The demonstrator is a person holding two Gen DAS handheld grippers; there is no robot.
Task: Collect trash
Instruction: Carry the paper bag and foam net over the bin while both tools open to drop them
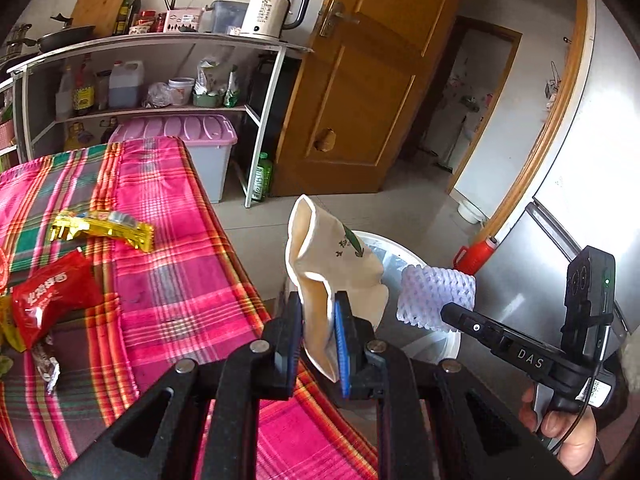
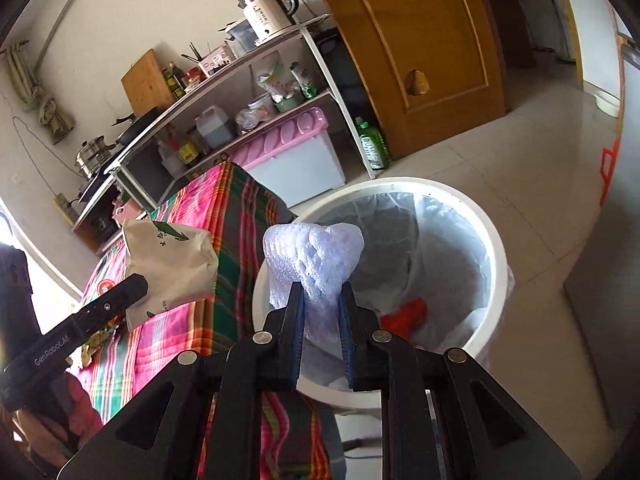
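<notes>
My left gripper is shut on a cream paper bag with a green leaf print, held past the table's edge above the white trash bin. The bag also shows in the right wrist view. My right gripper is shut on a white foam fruit net, held over the bin's near rim. The net shows in the left wrist view too. The bin has a clear liner and something red inside.
A yellow wrapper, a red packet and a silvery wrapper lie on the table with the pink plaid cloth. A shelf rack, a pink-lidded storage box, a wooden door and a fridge stand around.
</notes>
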